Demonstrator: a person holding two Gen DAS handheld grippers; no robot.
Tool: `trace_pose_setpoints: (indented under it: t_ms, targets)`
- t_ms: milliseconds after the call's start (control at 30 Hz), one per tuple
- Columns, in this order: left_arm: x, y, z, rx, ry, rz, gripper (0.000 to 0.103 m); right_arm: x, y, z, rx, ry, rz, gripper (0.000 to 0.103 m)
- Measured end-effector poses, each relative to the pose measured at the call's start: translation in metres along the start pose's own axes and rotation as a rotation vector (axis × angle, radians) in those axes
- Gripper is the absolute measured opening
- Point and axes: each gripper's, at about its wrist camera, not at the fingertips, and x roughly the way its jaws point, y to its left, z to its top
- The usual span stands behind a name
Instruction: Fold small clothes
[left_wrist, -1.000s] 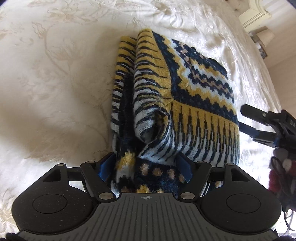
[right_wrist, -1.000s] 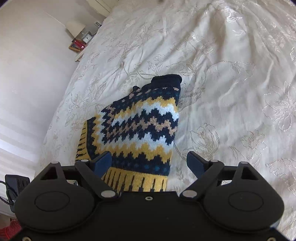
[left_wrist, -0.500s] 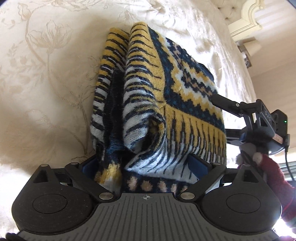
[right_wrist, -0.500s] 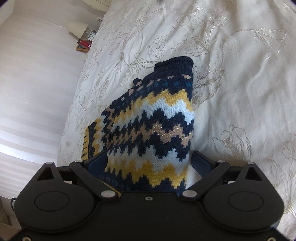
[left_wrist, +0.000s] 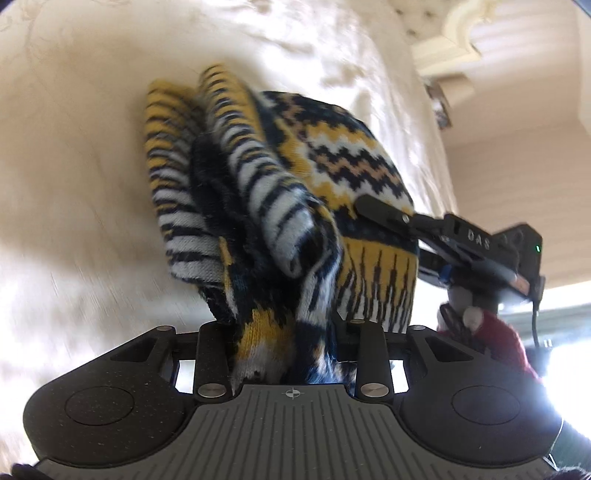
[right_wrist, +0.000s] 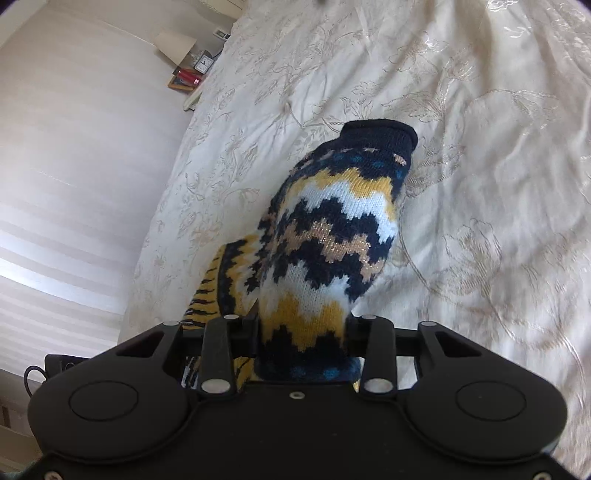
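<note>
A small knitted sweater (left_wrist: 280, 206) in navy, yellow and white zigzags is bunched in folds on the cream bedspread (left_wrist: 74, 184). My left gripper (left_wrist: 284, 325) is shut on the sweater's near striped end, which is raised off the bed. My right gripper (right_wrist: 303, 332) is shut on another edge of the same sweater (right_wrist: 332, 236); its navy collar points away from me. The right gripper also shows in the left wrist view (left_wrist: 384, 210), clamped at the sweater's right side.
The embroidered bedspread (right_wrist: 480, 147) spreads all around. A bedside shelf with a lamp, clock and books (right_wrist: 192, 70) stands at the far left by the wall. A carved cream headboard (left_wrist: 443, 48) is at the upper right.
Both grippers have closed on the sweater's edges, having been open around it. The sweater has been lifted and bunched, and both views have tilted upward.
</note>
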Motion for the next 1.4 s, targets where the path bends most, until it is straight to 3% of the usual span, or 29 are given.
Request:
trace_pose_setpoints:
  t_ms: [200, 300, 433, 500, 600, 700, 867, 1000, 1200, 1300, 1400]
  targets:
    - [-0.001, -0.021, -0.067, 0.043, 0.054, -0.009, 0.033, -0.054, 0.001, -0.057, -0.019, 0.033, -0.033, 0.048]
    - [0.001, -0.02, -0.105, 0.011, 0.072, 0.022, 0.033, -0.068, -0.003, -0.087, -0.032, 0.062, -0.063, 0.05]
    - [0.006, -0.015, -0.143, 0.036, 0.099, 0.26, 0.036, -0.073, -0.011, -0.124, -0.063, 0.097, -0.208, 0.064]
    - [0.0, -0.011, -0.151, -0.002, 0.073, 0.3, 0.04, -0.079, -0.013, -0.137, -0.073, 0.091, -0.255, 0.067]
    - [-0.014, -0.017, -0.153, -0.018, 0.034, 0.32, 0.04, -0.094, -0.013, -0.147, -0.063, 0.052, -0.263, 0.074]
    - [-0.033, -0.037, -0.158, 0.105, -0.003, 0.354, 0.039, -0.11, -0.009, -0.149, -0.083, 0.007, -0.281, 0.076]
    - [-0.054, -0.085, -0.155, 0.299, -0.05, 0.305, 0.039, -0.126, -0.003, -0.151, -0.098, -0.049, -0.294, 0.077]
    - [-0.038, -0.112, -0.138, 0.36, -0.084, 0.286, 0.04, -0.133, -0.002, -0.154, -0.096, -0.07, -0.298, 0.077]
    - [0.001, -0.111, -0.101, 0.365, -0.13, 0.376, 0.04, -0.136, -0.003, -0.159, -0.088, -0.086, -0.306, 0.078]
    - [0.019, -0.103, -0.095, 0.419, -0.113, 0.436, 0.04, -0.136, -0.006, -0.16, -0.079, -0.089, -0.318, 0.078]
    - [0.021, -0.073, -0.099, 0.387, -0.064, 0.542, 0.039, -0.136, -0.008, -0.16, -0.077, -0.086, -0.329, 0.078]
